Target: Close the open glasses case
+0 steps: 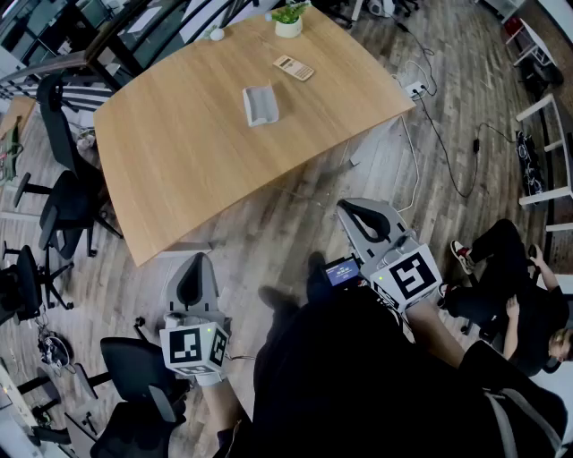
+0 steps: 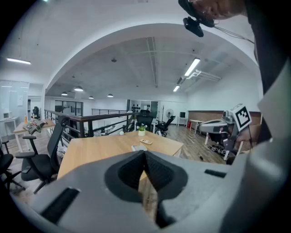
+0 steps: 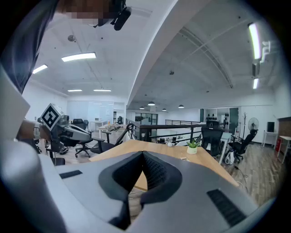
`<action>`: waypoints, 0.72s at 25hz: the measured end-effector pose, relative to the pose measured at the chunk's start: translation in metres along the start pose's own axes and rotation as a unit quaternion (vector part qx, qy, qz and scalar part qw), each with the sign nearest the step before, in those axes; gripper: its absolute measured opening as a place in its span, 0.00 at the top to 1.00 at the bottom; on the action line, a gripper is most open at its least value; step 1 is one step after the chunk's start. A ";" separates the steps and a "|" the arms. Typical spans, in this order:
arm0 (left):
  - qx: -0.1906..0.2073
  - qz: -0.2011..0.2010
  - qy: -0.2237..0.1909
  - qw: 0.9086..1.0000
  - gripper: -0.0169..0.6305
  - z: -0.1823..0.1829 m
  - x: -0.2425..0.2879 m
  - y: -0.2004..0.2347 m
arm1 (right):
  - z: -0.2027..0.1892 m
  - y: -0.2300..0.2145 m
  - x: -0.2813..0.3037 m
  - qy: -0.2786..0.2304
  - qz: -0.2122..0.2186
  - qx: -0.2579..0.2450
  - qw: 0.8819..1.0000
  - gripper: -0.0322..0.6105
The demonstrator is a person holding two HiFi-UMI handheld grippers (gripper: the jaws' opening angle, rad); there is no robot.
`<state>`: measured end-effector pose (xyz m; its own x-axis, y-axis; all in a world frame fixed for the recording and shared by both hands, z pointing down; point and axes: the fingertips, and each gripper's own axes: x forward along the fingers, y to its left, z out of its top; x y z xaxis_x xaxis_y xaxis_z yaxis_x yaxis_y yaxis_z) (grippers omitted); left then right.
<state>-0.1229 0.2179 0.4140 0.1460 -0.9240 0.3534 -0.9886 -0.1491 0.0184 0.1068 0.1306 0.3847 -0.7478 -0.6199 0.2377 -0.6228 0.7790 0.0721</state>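
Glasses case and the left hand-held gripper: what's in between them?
Only bare wooden table and a strip of floor, seen in the head view; nothing stands between the glasses case and the left hand-held gripper.

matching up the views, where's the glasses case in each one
head view: case in the upper centre, on the table.
left gripper view: case small, just right of centre.
right gripper view: not visible.
shared landmark: plant at the table's far edge.
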 end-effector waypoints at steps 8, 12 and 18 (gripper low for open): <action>-0.017 0.015 -0.020 1.000 0.98 0.001 -0.004 0.016 | 0.014 0.024 0.007 -0.015 0.015 -0.011 1.000 0.93; -0.009 0.020 -0.020 1.000 0.98 0.003 -0.003 0.015 | 0.019 0.019 -0.002 -0.035 -0.006 0.001 0.999 0.93; -0.024 0.041 -0.038 0.998 0.98 0.019 0.010 0.014 | 0.007 -0.020 -0.014 -0.023 -0.048 0.029 0.998 0.93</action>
<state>-0.1346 0.2001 0.3997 0.0655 -0.9570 0.2826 -0.9977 -0.0573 0.0372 0.1284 0.1232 0.3734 -0.6931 -0.6959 0.1879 -0.7031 0.7101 0.0363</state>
